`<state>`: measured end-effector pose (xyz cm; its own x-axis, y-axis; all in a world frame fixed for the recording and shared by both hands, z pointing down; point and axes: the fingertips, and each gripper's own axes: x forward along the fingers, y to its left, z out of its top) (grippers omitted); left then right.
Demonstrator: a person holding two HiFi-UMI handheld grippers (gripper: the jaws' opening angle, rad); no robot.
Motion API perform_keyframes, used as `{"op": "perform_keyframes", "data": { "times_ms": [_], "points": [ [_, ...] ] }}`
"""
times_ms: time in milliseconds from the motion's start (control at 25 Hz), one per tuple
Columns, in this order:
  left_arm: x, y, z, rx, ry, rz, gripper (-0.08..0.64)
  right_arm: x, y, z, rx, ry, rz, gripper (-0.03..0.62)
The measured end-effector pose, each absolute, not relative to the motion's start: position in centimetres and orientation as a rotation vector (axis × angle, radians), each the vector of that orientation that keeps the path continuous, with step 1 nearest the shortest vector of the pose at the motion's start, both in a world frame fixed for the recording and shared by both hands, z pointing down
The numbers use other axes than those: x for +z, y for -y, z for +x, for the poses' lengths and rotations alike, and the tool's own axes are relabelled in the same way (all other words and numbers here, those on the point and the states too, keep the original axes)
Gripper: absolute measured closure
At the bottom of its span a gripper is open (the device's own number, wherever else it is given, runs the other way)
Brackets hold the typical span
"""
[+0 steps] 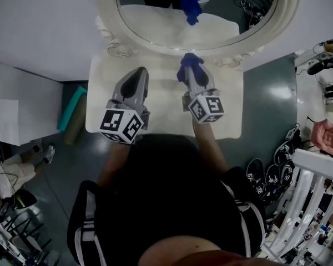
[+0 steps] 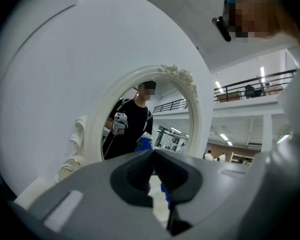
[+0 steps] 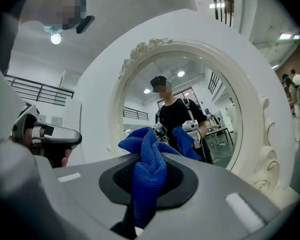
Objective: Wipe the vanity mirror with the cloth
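Observation:
An oval vanity mirror (image 1: pixel 211 10) in an ornate cream frame (image 1: pixel 127 50) stands at the back of a small white table (image 1: pixel 161 115). My right gripper (image 1: pixel 187 66) is shut on a blue cloth (image 1: pixel 190 62), held just short of the frame's lower edge. In the right gripper view the cloth (image 3: pixel 149 174) bunches between the shut jaws of the right gripper (image 3: pixel 147 171), with the mirror (image 3: pixel 180 109) straight ahead. My left gripper (image 1: pixel 136 73) hovers over the table, shut with nothing in it. The left gripper (image 2: pixel 152 156) faces the mirror (image 2: pixel 145 119) from the left.
A teal roll (image 1: pixel 71 108) leans beside the table's left side. A white panel (image 1: pixel 16 115) lies at the left. Cables and gear (image 1: pixel 277 170) clutter the floor at the right, near a white rail (image 1: pixel 316 170). A white wall (image 1: pixel 39 21) stands behind the mirror.

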<state>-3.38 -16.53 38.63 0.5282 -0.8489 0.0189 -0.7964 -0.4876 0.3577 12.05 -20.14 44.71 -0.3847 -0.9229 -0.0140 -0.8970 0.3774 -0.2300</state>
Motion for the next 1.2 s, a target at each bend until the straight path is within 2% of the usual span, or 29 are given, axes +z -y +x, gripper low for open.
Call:
{"op": "perform_keyframes", "data": {
  "times_ms": [200,1200],
  "points": [
    [39.2,16.5,0.2,-0.201,1.302,2.474,0.548,44.4,18.6,14.3,-0.288,-2.432,-1.697,0.546],
    [39.5,17.6,2.6,-0.172,1.268,2.504,0.548,43.9,17.9,16.0,-0.266,-2.405,-1.746,0.546]
  ]
}}
